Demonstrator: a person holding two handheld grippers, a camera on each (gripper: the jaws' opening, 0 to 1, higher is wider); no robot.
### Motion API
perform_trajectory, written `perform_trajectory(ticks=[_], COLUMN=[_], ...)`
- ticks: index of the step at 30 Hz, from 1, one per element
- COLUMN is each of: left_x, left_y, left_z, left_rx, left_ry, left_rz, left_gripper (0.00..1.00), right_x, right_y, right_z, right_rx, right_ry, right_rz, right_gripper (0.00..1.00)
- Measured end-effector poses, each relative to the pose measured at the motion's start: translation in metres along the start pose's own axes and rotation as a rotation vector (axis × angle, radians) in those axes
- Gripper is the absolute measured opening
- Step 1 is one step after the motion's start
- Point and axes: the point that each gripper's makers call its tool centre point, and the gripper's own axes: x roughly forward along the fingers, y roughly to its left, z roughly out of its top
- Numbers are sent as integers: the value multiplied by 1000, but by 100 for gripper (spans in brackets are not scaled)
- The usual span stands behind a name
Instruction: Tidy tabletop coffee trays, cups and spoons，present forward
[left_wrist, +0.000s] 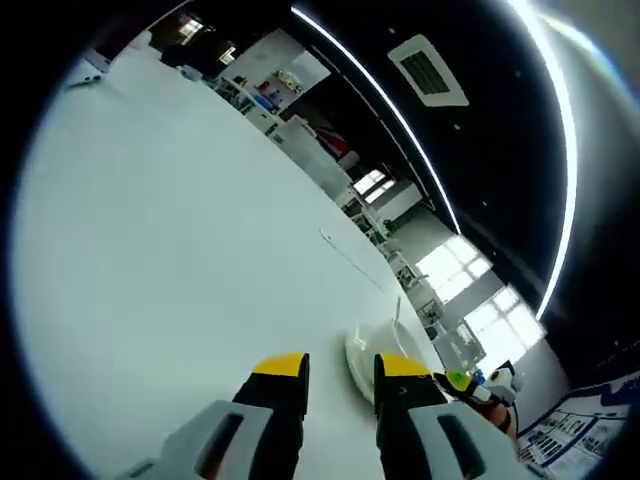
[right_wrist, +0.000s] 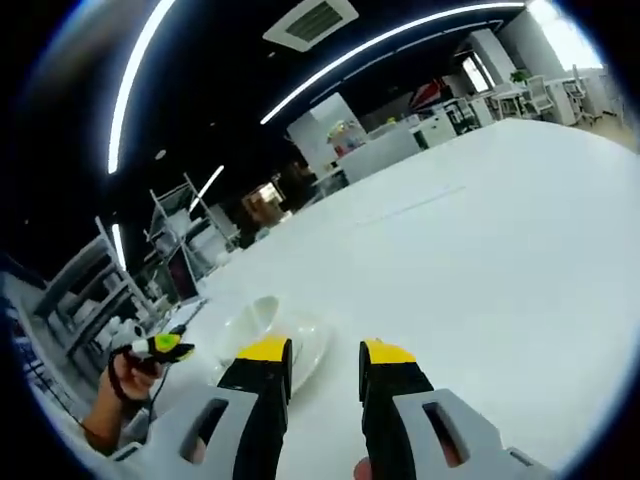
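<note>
Left gripper (left_wrist: 342, 372) and right gripper (right_wrist: 326, 358) gape narrowly, holding nothing. One saucer (right_wrist: 305, 345) with one cup (right_wrist: 262, 312), partly hidden behind jaws.

Left claw (left_wrist: 341, 372), right claw (right_wrist: 326, 360): black fingers, yellow tips, grey slotted bodies.

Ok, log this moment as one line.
left claw: open, empty, above white table | right claw: open, empty | white saucer: on table, beside both claws | cup: on saucer
</note>
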Motion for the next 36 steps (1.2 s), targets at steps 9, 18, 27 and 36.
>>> perform_trajectory(ticks=[9,18,27,36], left_x=[21,40,56,69], left_y=[-15,-24,-21,-18], left_z=[-27,-43,-54,-61], left_rx=[-29,-53,-103,-130], left_ry=[80,151,195,223], left_rz=[-18,-30,-12,13], left_gripper=[27,27,27,27], right_x=[17,30,41,53], right_y=[8,15,14,14], right_z=[-19,-34,-39,-45], right_rx=[-15,7,69,73], right_ry=[75,135,166,190], right_rz=[24,34,37,23], right_gripper=[27,27,26,25])
